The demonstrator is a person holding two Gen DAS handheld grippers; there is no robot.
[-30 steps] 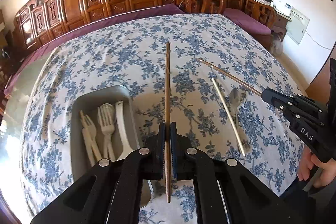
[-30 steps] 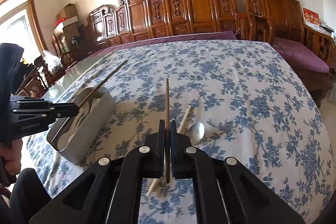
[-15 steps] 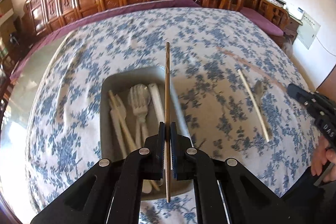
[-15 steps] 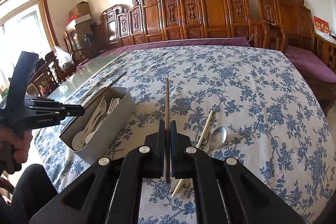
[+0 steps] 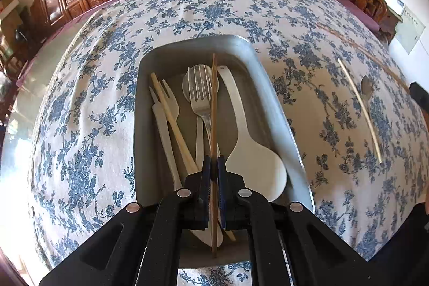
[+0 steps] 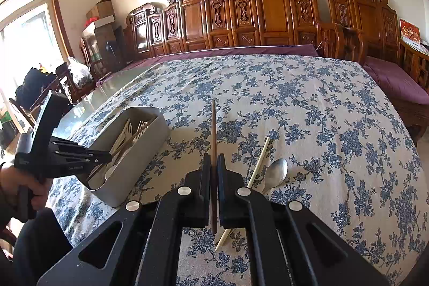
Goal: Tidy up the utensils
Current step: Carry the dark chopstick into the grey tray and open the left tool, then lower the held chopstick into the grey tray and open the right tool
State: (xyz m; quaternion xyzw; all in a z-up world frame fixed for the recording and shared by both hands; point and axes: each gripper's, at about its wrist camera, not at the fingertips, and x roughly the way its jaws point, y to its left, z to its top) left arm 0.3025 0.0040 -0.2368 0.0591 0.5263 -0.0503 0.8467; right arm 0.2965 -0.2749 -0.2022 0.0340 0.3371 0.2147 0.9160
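My left gripper [image 5: 213,165] is shut on a brown chopstick [image 5: 213,109] and holds it lengthwise over the grey utensil tray [image 5: 150,125]. The tray holds white forks, a white rice paddle [image 5: 249,152], a pale chopstick [image 5: 174,125] and a clear fork. My right gripper [image 6: 213,162] is shut on a second brown chopstick [image 6: 213,130] above the tablecloth, right of the tray [image 6: 139,152]. A pale chopstick [image 6: 257,165] and a metal spoon [image 6: 276,173] lie on the cloth beside it; both also show in the left wrist view, chopstick [image 5: 359,109] and spoon [image 5: 366,87].
The table carries a blue floral cloth [image 6: 321,111]. Carved wooden chairs [image 6: 268,10] line the far side. The left gripper [image 6: 61,157] shows in the right wrist view at the tray's near end. A purple bench cushion [image 6: 396,82] is at the right.
My left gripper has moved left and down over the tray with its chopstick. My right gripper has lifted slightly and holds its chopstick still.
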